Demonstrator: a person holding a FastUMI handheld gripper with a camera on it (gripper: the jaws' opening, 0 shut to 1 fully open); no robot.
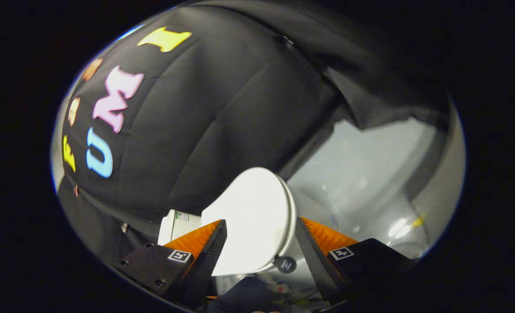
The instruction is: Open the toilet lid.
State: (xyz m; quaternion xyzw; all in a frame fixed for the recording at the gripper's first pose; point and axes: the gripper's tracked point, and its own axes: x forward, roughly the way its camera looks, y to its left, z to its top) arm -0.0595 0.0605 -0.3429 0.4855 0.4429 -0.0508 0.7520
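Hand-held gripper [260, 243] fingers apart, white toilet lid [253, 217] between them, neither finger clearly pressing

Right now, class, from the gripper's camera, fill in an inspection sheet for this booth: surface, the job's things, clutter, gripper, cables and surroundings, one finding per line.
Surface: pale, glossy floor beyond the fingers, with bright glare spots.
Job's things: white toilet lid tilted up, its edge lying between the two fingers; a small dark round bumper sits on its rim. The white toilet body shows behind the lid.
Clutter: nothing seen.
Gripper: the gripper has its fingers spread either side of the lid; whether both press on it cannot be told.
Cables: nothing seen.
Surroundings: black cloth booth wall hangs behind the toilet.
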